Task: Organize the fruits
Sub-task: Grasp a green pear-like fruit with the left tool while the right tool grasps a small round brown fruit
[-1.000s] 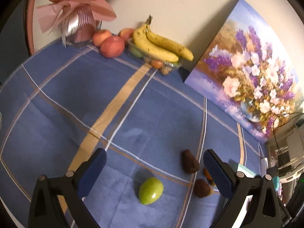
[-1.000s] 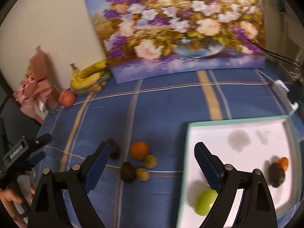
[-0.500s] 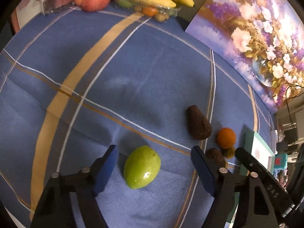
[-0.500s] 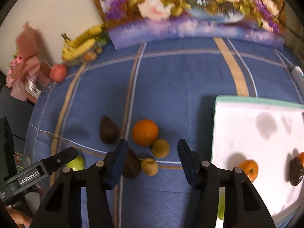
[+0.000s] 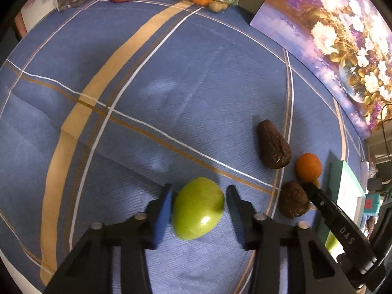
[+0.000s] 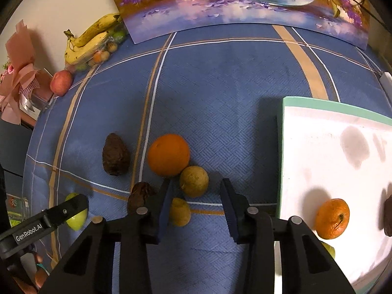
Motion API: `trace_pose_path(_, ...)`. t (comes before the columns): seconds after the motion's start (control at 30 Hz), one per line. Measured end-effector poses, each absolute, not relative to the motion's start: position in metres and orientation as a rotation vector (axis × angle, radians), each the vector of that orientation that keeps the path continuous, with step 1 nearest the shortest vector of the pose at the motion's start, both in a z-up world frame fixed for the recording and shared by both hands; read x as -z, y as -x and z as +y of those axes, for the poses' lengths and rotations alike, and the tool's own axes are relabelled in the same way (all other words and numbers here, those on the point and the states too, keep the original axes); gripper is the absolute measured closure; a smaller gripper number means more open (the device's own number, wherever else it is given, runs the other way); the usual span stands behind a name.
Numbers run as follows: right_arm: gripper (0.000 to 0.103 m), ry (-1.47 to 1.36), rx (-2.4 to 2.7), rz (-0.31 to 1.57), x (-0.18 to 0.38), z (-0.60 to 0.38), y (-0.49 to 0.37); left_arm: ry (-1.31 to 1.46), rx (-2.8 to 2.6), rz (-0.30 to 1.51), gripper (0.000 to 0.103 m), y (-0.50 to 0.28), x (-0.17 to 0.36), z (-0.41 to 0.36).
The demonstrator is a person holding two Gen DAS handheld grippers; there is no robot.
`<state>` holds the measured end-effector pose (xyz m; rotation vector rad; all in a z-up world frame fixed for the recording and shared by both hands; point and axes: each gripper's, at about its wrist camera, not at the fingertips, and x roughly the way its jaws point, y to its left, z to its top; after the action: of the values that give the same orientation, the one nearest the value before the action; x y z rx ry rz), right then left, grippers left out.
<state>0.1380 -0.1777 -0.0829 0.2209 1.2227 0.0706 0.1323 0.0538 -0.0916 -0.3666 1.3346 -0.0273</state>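
**A:** What was hard to see?

**B:** On the white tray with the green rim [image 6: 330, 107], a dark brown fruit [image 6: 387, 218] was cut off by the picture's edge. A green fruit [image 6: 328, 248] there was mostly hidden behind a finger of the right gripper [image 6: 196, 180]. One small orange mandarin [image 6: 332, 218] on the tray showed whole.

**A:** And off the tray?

**B:** On the blue checked tablecloth [image 6: 220, 85] beside the tray lay six fruits. There was one round orange [image 6: 168, 154], two wrinkled dark brown fruits [image 6: 115, 154] [image 6: 139, 196] and two small yellow-brown round fruits [image 6: 194, 181] [image 6: 180, 212]. Farthest from the tray lay one smooth green oval fruit [image 5: 197, 208]. A bunch of yellow bananas [image 6: 90, 39] lay well away from the tray, too bunched to count.

**A:** The tongs?

**B:** The left gripper [image 5: 199, 187] had just been closing round the green oval fruit. One pad touched it, but I could not tell whether the other pressed. The right gripper's jaws had also been closing and stood apart. One pad touched the nearer yellow-brown fruit and the other was clear of it.
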Motion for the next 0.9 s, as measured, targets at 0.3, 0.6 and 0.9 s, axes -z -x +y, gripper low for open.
trace_pose_path(0.3,0.077,-0.231,-0.085,1.198,0.083,-0.177,-0.137,0.395,0.042,1.296,0.059,-0.13,0.086,0.056)
trace_pose_path(0.6,0.077,-0.242,-0.085,1.156,0.064,-0.186,-0.126,0.387,0.087,1.234,0.059,-0.13,0.062,0.047)
trace_pose_path(0.9,0.077,-0.251,-0.077,1.089,0.023,-0.198,-0.106,0.337,0.13,1.166,0.059,-0.122,0.036,0.03)
